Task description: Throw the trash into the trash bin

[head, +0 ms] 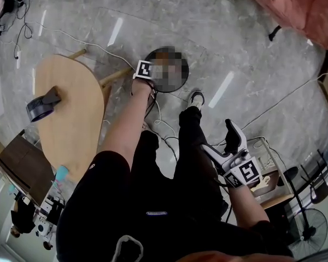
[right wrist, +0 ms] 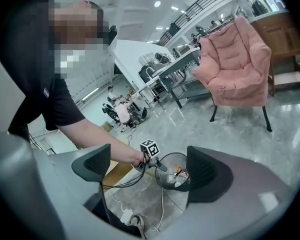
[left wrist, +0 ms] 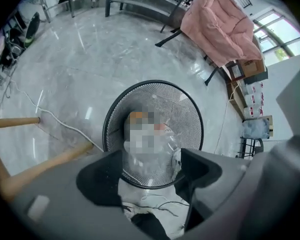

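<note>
Right gripper (head: 224, 144) held low by the person's right leg, fingers apart with nothing between them, pointed toward the bin. Left gripper (head: 152, 78) at the end of the outstretched arm, directly above the black mesh trash bin (head: 181, 79), which stands on the grey floor (head: 235, 48) just beside the wooden desk (head: 71, 124); its fingers stand apart and hold nothing. Trash, crumpled clear plastic (left wrist: 160, 151) with an orange scrap (left wrist: 136, 116), lies inside the bin below the spread fingers; pink armchair (right wrist: 237, 69) stands well beyond the bin
</note>
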The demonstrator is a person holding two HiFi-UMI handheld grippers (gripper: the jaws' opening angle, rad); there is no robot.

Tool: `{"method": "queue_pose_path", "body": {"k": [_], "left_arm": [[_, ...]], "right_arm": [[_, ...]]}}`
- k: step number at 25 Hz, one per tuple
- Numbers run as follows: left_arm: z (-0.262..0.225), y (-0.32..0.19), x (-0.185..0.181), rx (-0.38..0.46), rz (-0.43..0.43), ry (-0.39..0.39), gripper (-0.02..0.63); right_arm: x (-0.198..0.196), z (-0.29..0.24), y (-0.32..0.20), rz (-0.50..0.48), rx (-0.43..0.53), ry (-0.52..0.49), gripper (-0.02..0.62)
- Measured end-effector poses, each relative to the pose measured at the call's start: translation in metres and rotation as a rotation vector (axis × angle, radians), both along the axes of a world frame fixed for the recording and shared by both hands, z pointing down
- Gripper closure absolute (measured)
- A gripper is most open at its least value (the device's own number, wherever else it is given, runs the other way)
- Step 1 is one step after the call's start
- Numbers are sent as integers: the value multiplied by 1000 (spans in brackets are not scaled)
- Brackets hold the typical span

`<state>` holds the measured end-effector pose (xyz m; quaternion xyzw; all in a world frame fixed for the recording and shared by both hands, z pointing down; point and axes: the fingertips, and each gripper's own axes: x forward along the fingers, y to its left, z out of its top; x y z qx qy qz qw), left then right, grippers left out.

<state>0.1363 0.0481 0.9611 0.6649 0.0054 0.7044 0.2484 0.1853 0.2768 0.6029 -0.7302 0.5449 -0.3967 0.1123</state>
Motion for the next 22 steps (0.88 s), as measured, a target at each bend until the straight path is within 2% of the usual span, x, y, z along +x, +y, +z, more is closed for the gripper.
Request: {"method": "queue_pose_path", "body": {"k": [6,11,15,19,22], "left_arm": [[-32,-9,-9,52,104,124,230],[-87,-3,-16,41,68,308,230],[-150,5,-32,64,58,435,230],[-227,17,-42,17,31,600,230],[-292,19,-59,31,45,700,230]], "right_arm": [[-4,-10,-24,-16,12,19,92],[-14,-22,-54,-60,29,44,92],[-30,-47,-76,-105,47,74,92],[-46,-73,-103,-144,60,118,92],[-58,-92,-121,-158,65,143,92]]}}
